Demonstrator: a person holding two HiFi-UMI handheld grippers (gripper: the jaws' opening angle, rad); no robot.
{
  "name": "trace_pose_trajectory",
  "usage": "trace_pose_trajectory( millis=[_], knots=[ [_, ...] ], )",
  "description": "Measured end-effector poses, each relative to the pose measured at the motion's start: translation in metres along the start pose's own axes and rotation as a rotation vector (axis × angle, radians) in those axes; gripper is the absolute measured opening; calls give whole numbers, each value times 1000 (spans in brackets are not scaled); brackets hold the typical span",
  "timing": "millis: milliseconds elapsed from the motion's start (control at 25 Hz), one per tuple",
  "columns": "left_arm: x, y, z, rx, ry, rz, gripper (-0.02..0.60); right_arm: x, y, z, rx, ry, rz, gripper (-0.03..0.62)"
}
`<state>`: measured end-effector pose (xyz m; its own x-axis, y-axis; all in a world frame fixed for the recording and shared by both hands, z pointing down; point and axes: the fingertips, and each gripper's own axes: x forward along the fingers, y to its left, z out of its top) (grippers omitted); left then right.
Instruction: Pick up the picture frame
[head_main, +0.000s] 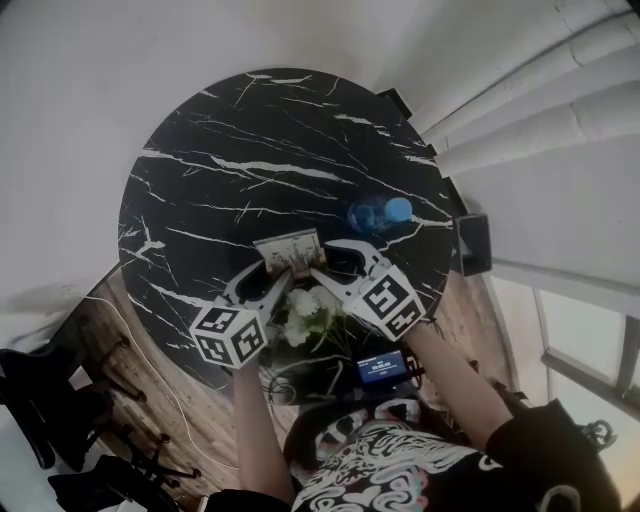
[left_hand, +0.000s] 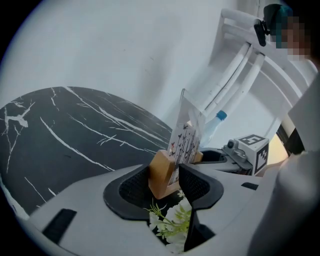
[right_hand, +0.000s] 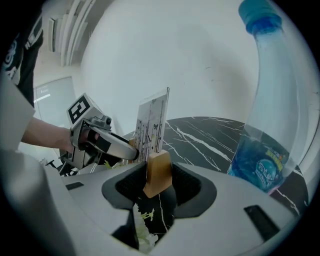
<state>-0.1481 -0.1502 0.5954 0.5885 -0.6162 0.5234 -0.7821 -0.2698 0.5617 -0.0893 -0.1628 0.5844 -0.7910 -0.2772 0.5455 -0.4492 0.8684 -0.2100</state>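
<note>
Held at both ends: the picture frame (head_main: 288, 250), a wooden foot in each gripper.
The left gripper (left_hand: 170, 175) is clamped on one tan, smooth wooden block (left_hand: 160, 176). The right gripper (right_hand: 159, 175) pinches the matching block (right_hand: 158, 172), ribbed black pads against the wood. Between them stands the thin clear pane with its printed card, over the round, white-veined black marble table (head_main: 250, 140). A blue-capped clear plastic bottle (right_hand: 270, 115) stands just right of the right gripper.

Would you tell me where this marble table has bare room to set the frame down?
The far half and left side of the table are bare, from its rim in to the picture frame. The near edge is crowded: the left tongs and right tongs grip the frame, with the water bottle at its right and white flowers beneath.
</note>
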Motion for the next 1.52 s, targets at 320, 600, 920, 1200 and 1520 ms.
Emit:
trace_pose_trajectory(
  millis=[320, 600, 920, 1200, 1520],
  knots=[
    [-15, -14, 3, -76, -35, -66, 187, -18, 9, 6, 27, -34, -9, 150],
    [-26, -35, 4, -104, -61, -103, 178, -41, 18, 12, 69, -52, -27, 150],
    [-45, -66, 0, -104, -60, -150, 169, -75, 37, 16, 108, -100, -46, 150],
    [-63, -91, -22, -146, -32, -190, 167, -104, 61, 9, 142, -138, -50, 150],
    [-79, -112, -32, -191, -28, -207, 166, -127, 78, 8, 200, -188, -47, 150]
  ],
)
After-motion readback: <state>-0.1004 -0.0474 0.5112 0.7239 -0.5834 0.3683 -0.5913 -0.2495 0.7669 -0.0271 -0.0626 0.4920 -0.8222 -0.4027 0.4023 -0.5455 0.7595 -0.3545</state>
